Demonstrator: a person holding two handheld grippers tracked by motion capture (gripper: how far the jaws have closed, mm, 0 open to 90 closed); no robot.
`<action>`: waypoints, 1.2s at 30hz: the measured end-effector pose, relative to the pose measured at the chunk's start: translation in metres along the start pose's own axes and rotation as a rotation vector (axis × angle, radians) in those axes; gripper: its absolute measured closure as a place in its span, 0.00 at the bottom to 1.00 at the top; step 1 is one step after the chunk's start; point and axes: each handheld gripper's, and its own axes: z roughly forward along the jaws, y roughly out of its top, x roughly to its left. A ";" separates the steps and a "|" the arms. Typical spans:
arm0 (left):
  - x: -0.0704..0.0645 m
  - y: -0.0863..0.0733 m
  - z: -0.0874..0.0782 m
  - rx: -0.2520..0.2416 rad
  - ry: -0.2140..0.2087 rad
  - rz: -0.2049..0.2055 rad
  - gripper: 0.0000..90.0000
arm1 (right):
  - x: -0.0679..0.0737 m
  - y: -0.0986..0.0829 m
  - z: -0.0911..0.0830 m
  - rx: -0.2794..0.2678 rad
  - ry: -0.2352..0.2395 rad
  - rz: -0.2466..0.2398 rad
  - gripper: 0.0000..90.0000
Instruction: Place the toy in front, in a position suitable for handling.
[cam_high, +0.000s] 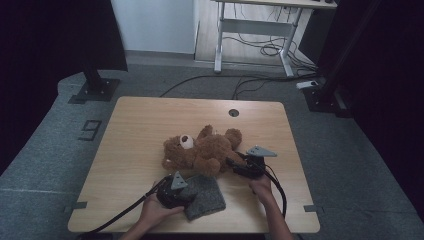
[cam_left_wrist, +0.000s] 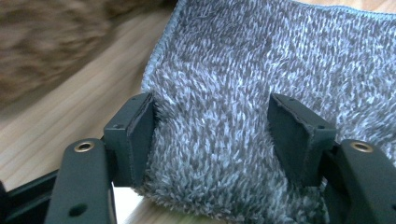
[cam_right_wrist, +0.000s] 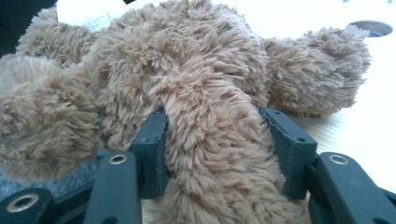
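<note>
A brown teddy bear (cam_high: 200, 150) lies on its back in the middle of the wooden table (cam_high: 145, 120). A folded grey fleece cloth (cam_high: 206, 198) lies just in front of it. My left gripper (cam_high: 186, 189) is at the cloth's left edge; in the left gripper view its jaws stand apart, and the cloth (cam_left_wrist: 243, 65) fills the gap of the left gripper (cam_left_wrist: 211, 128). My right gripper (cam_high: 233, 163) is at the bear's right side. In the right gripper view, the right gripper (cam_right_wrist: 213, 135) is closed around one furry limb of the bear (cam_right_wrist: 187, 60).
A round cable hole (cam_high: 233, 112) sits in the table behind the bear. Bare tabletop lies to the left and at the back. Black stands, floor cables and a white desk frame (cam_high: 250, 30) are beyond the table.
</note>
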 end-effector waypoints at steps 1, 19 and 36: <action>0.004 -0.003 -0.003 0.001 0.006 -0.005 0.38 | 0.000 0.000 0.000 0.001 0.001 -0.001 0.51; 0.009 -0.012 -0.037 -0.056 -0.067 -0.042 0.30 | -0.001 0.000 0.000 -0.002 0.003 0.009 0.51; -0.011 -0.019 -0.014 -0.007 -0.118 0.016 0.13 | -0.003 -0.001 0.001 -0.002 0.005 0.019 0.49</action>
